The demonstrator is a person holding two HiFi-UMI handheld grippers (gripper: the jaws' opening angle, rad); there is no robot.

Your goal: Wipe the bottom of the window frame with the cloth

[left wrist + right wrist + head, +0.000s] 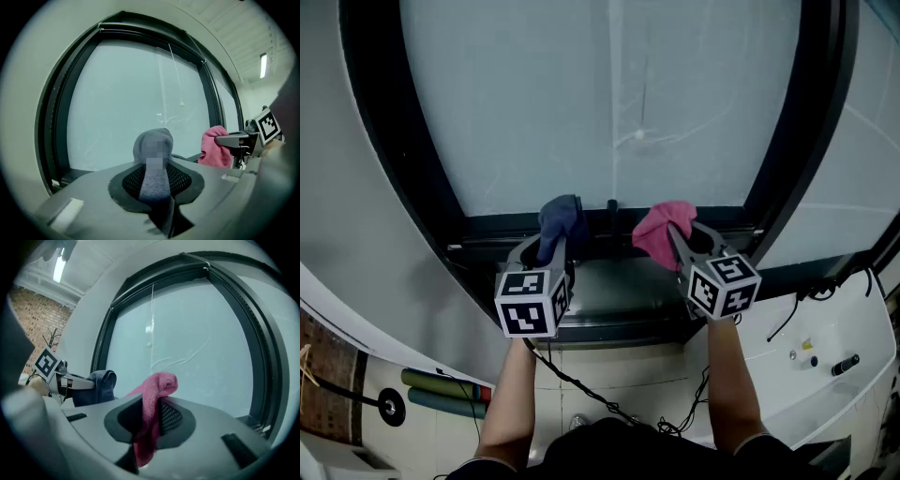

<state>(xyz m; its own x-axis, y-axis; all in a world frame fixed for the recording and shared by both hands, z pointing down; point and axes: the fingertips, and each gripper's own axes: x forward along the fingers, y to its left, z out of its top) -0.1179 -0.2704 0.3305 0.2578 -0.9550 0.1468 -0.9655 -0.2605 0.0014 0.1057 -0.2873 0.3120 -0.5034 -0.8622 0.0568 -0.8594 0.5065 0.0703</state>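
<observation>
My left gripper (pixel 556 236) is shut on a grey-blue cloth (pixel 561 221), which bunches up above the jaws (pixel 153 146). My right gripper (pixel 673 236) is shut on a pink cloth (pixel 662 231), seen folded between its jaws (pixel 154 394). Both cloths are held side by side just above the black bottom rail of the window frame (pixel 609 225); whether they touch it I cannot tell. The frosted window pane (pixel 609 103) fills the space behind them. In each gripper view the other gripper and its cloth show to the side: the pink cloth (pixel 215 146) and the grey-blue cloth (pixel 96 387).
A dark sill ledge (pixel 619 300) runs below the rail. Thick black side posts of the frame (pixel 403 141) rise left and right. A white surface with small parts and a cable (pixel 811 347) lies lower right. Rolled tubes (pixel 445 389) lie lower left.
</observation>
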